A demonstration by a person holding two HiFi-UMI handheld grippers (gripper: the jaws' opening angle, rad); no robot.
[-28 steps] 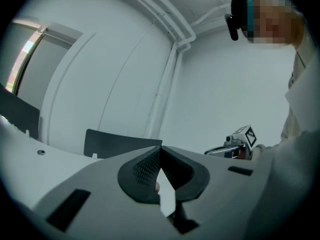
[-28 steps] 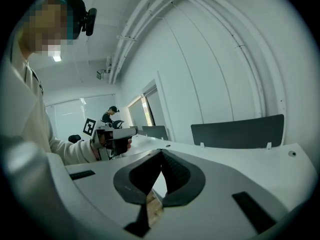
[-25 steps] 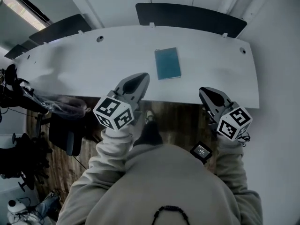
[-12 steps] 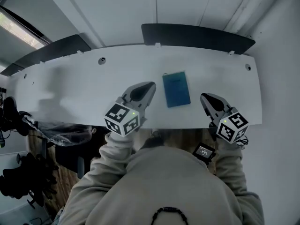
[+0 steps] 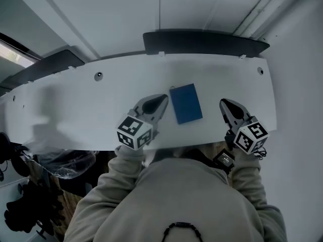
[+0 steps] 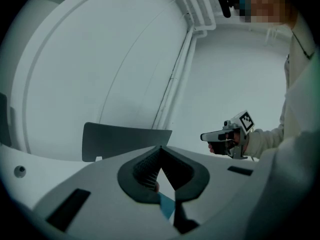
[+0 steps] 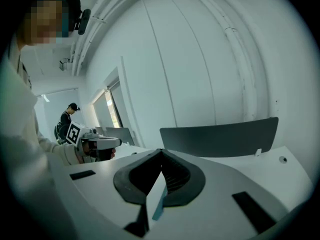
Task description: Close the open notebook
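Two grippers hang over the white worktop in the head view, and the blue notebook lies flat and closed between them, just beside the left gripper and farther from the right gripper.

Left gripper view: jaws meet at the tips, holding nothing.

Right gripper view: jaws likewise together, empty.

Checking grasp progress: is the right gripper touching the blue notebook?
Apart. Head view shows bare desk between the right gripper and the notebook.
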